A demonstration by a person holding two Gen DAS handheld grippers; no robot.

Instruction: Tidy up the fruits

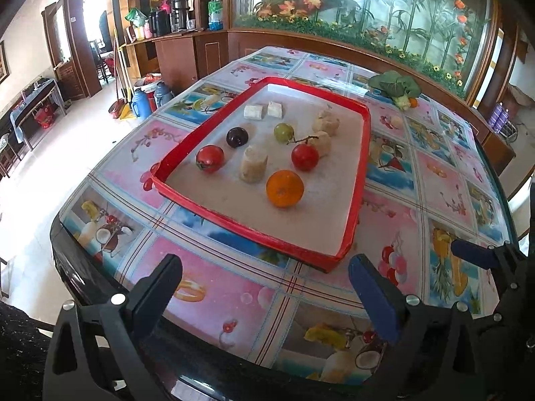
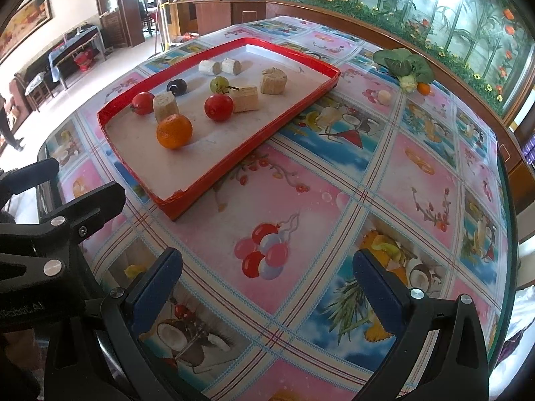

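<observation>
From the left wrist, the left hand-held gripper [image 1: 265, 284] is seen wide open and holds nothing. A red tray [image 1: 359, 180] is set on the table [image 1: 217, 287], with an orange [image 1: 285, 188] nearest and two red tomatoes [image 1: 210, 158] behind it.

From the right wrist, the right hand-held gripper [image 2: 267, 279] is seen wide open too, with nothing held. A leafy vegetable [image 2: 404, 63] is laid on the table, well apart from the tray.

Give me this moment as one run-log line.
left gripper: open, empty | right gripper: open, empty | both above table, short of red tray | orange nearest in tray | nothing grasped yet
</observation>
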